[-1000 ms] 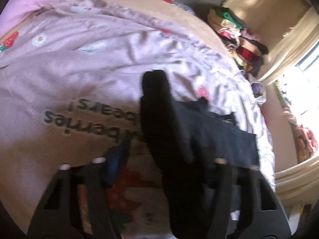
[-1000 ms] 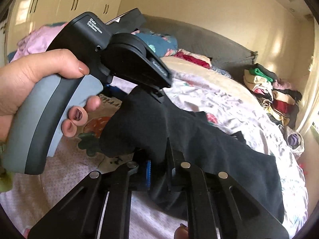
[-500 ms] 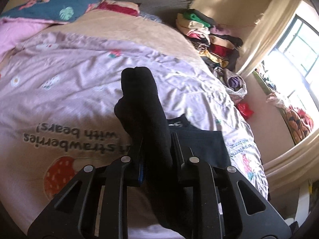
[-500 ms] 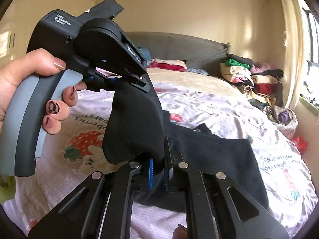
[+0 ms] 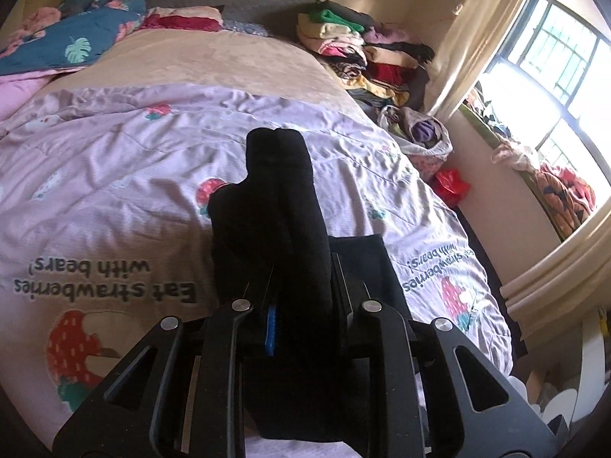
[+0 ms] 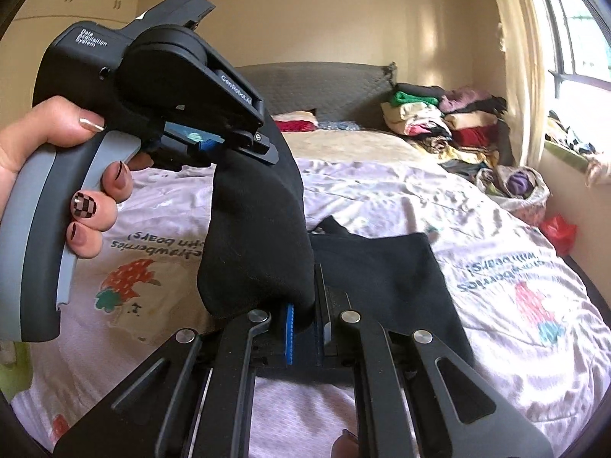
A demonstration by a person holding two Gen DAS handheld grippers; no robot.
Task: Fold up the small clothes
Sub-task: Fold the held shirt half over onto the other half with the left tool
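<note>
A black garment (image 6: pixel 382 278) lies partly on the pink strawberry bedspread (image 6: pixel 496 229), with one edge lifted. My left gripper (image 5: pixel 301 305) is shut on a bunched black fold of it (image 5: pixel 282 198) that rises between the jaws. In the right wrist view the left gripper's body (image 6: pixel 152 87) is held by a hand up at the left, with black cloth (image 6: pixel 256 244) hanging from it. My right gripper (image 6: pixel 305 324) is shut on the lower end of that same hanging fold, just above the bed.
The bedspread (image 5: pixel 114 175) covers the bed. Pillows and folded clothes (image 5: pixel 76 42) lie at the grey headboard. A stack of folded clothes (image 5: pixel 366 53) and a bag (image 5: pixel 424 133) sit at the far right, near the curtain and window (image 5: pixel 553 76).
Both grippers have risen and pulled back with the black fold, lifting it higher off the bed. The left gripper closed on the cloth after the earliest frame.
</note>
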